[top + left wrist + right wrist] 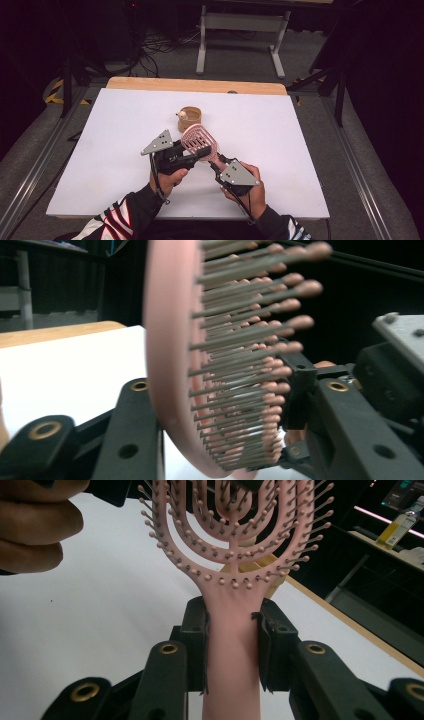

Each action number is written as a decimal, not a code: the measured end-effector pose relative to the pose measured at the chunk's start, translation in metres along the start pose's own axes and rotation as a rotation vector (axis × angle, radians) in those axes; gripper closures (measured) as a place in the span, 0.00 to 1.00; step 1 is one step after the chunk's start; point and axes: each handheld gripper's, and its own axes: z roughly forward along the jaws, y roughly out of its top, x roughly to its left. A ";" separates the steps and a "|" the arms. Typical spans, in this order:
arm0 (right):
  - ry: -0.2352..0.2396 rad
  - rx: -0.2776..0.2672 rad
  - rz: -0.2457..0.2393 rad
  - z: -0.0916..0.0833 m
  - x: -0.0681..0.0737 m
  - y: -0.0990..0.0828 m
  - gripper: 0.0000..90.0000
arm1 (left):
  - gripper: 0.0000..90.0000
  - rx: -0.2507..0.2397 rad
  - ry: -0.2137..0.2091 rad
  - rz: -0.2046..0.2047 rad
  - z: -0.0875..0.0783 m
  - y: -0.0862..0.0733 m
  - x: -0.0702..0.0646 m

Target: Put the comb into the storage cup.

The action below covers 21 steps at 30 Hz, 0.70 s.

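Right tongs (231, 630) clamped on pink hairbrush (199, 140) handle; left tongs (227, 405) gripping brush head, above white counter (280, 130).

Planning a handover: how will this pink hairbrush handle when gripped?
The pink hairbrush probably stays stiff: its handle juts straight from the right gripper. Its vented head looks light. The bristles may flex under the left gripper.

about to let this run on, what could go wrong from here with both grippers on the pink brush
1. The left gripper has its jaws across the bristled head of the pink hairbrush; squeezing could bend the bristles, or the grip could slip.
2. The right gripper clamps the handle, so any opposing pull or twist may strain the brush's neck.
3. The wooden cup stands just beyond the brush head; a forward swing could knock it.
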 end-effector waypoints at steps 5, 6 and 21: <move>-0.005 -0.004 0.007 0.000 -0.001 0.000 0.77 | 0.69 0.002 -0.014 0.012 0.001 0.004 -0.005; 0.002 -0.011 0.011 0.000 -0.001 0.000 0.76 | 0.70 0.000 -0.008 0.024 0.001 0.006 -0.006; 0.020 -0.083 0.078 -0.011 -0.014 -0.002 0.41 | 0.70 0.020 0.091 0.076 -0.023 0.016 0.009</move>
